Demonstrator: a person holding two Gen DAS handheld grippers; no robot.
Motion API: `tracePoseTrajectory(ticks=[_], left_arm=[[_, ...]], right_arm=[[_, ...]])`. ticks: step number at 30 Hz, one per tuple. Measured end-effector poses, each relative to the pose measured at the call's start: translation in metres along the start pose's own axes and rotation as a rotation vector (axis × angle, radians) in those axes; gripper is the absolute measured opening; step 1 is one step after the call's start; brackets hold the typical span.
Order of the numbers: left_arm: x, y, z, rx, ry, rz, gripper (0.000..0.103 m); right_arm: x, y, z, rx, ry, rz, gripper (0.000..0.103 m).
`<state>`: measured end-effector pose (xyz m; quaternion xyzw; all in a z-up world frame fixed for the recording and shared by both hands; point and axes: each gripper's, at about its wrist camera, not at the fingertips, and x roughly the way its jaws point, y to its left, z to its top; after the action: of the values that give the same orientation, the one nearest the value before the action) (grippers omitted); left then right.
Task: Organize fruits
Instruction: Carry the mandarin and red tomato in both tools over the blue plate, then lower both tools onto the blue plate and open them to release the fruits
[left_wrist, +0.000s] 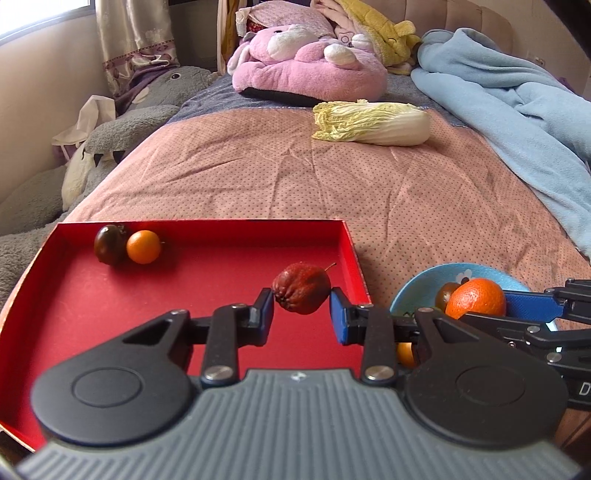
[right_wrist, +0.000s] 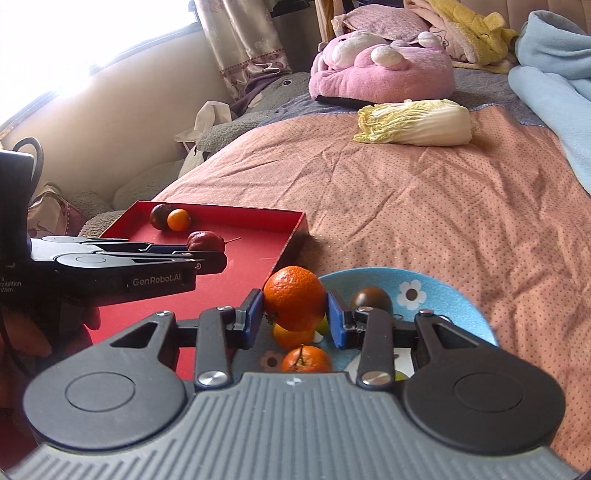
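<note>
My left gripper (left_wrist: 302, 308) is clamped on a wrinkly red pear (left_wrist: 301, 288) over the red tray (left_wrist: 221, 225); my right gripper (right_wrist: 295, 314) pinches a mandarin (right_wrist: 294, 303) above the blue bowl (right_wrist: 443, 295).

The right tongs (right_wrist: 295, 314) are hiding part of the blue bowl (right_wrist: 443, 295); a greenish fruit (right_wrist: 401, 376) underneath is showing too little to identify.

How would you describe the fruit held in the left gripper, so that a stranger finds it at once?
Find the red tray on the bed. Above its right side, the left gripper holds a wrinkled dark-red fruit with a thin stem. The two fruits in the tray's far corner are smooth and round.
</note>
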<state>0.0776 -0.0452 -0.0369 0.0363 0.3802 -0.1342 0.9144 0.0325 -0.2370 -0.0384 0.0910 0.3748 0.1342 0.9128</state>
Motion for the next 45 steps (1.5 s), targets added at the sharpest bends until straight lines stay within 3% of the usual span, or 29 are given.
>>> tracePoseTrajectory(ticks=[13,45], left_arm=[[-0.001,-0.051,-0.015,0.095,0.016,-0.118,0.036],[0.019,-0.090,-0.019,0.201,0.029,-0.238,0.037]], right_arm=[[-0.026,-0.049,-0.027,0.051,0.018,-0.095,0.043],[-0.030,-0.063,-0.036,0.042,0.046,-0.142,0.043]])
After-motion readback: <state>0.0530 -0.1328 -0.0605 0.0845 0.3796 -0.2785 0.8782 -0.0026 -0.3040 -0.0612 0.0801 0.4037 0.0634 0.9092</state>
